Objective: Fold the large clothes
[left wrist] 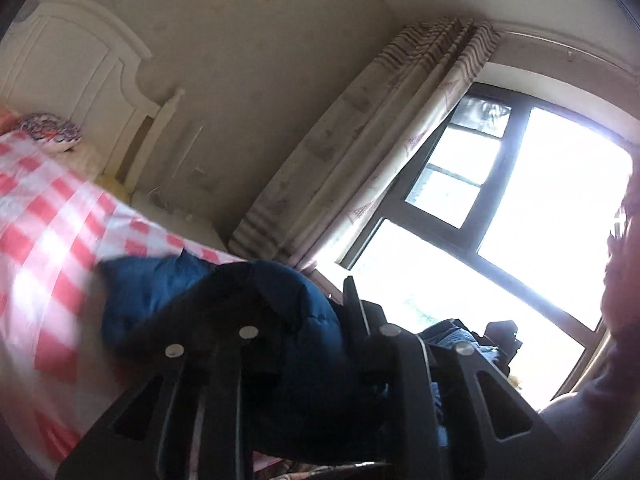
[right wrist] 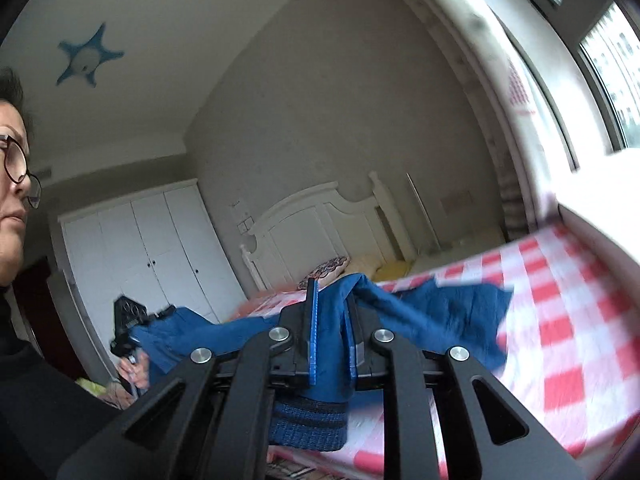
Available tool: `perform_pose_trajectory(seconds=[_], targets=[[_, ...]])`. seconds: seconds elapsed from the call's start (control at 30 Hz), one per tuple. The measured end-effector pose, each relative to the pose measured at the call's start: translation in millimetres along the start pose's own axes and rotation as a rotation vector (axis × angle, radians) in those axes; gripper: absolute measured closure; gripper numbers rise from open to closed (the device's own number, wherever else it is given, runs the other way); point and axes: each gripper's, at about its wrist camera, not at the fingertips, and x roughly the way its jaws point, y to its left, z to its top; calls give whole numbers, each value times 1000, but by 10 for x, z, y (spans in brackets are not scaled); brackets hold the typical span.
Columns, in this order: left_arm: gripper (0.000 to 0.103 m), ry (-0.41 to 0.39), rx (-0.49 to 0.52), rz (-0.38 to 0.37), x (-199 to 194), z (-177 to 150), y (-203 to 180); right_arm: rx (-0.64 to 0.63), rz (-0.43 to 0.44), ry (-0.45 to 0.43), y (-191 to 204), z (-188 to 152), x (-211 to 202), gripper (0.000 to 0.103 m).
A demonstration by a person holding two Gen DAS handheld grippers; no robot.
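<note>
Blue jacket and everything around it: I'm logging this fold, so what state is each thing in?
Blue jacket: lifted, stretched between both grippers.
Right gripper: shut on its ribbed hem.
Left gripper: shut on jacket fabric.
Checked bedcover: spread flat.
Wardrobe: doors closed.
Curtain: drawn aside.

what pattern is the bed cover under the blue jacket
Red-and-white check on the bed cover, clearest in the right wrist view, beside the blue jacket.
</note>
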Motion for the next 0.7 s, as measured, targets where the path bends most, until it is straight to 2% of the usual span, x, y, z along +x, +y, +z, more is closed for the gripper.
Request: perform_pose_trajectory(seconds=[0.07, 0.1, 0.17, 0.23, 0.27, 0.3, 0.33, 0.37, 0.4, 0.43, 0.47, 0.5, 0.53, 0.57, 0.6, 0.63, 0.7], targets=[[75, 34, -66, 9, 274, 176, 159, -24, -28, 25, -51, 111, 166, 86], [73, 48, -108, 11, 418, 247, 286, -6, -46, 47, -182, 174, 377, 86], [68, 83, -230, 32, 817, 404, 706, 47, -79, 82, -453, 235, 731, 86], [61, 115, -361, 56, 1167, 465, 1150, 150, -141, 142, -901, 262, 1214, 86], [54, 135, -448, 88, 1419, 470, 1470, 202, -177, 174, -1089, 226, 1425, 86], [40, 144, -498, 125, 1554, 475, 1730, 259, -228, 223, -1362, 173, 1686, 85], [31, 150, -542, 178, 1677, 448, 1954, 299, -266, 251, -1543, 112, 1825, 84], [16, 152, -592, 270, 1801, 388, 2237, 358, -304, 284, -1759, 9, 1977, 84], [15, 154, -623, 317, 1809, 309, 2391, 420, -325, 323, -1961, -96, 2097, 80], [15, 162, -665, 352, 1841, 244, 2576, 507, -340, 371, -2244, -225, 2239, 72], [15, 168, -708, 365, 1837, 191, 2735, 578, -354, 399, -2446, -319, 2302, 68], [15, 160, -727, 359, 1808, 155, 2826, 655, -343, 391, -2614, -412, 2263, 57], [15, 144, -736, 340, 1756, 141, 2896, 689, -311, 350, -2729, -459, 2201, 36], [12, 136, -720, 352, 1682, 170, 2951, 693, -303, 323, -2766, -444, 2128, 21], [7, 137, -691, 398, 1633, 226, 2958, 676, -312, 292, -2800, -396, 2060, 6], [5, 139, -639, 449, 1589, 296, 2956, 613, -341, 251, -2798, -297, 1969, 6], [4, 178, -522, 485, 1620, 429, 2910, 516, -365, 287, -2806, -145, 2030, 6]])
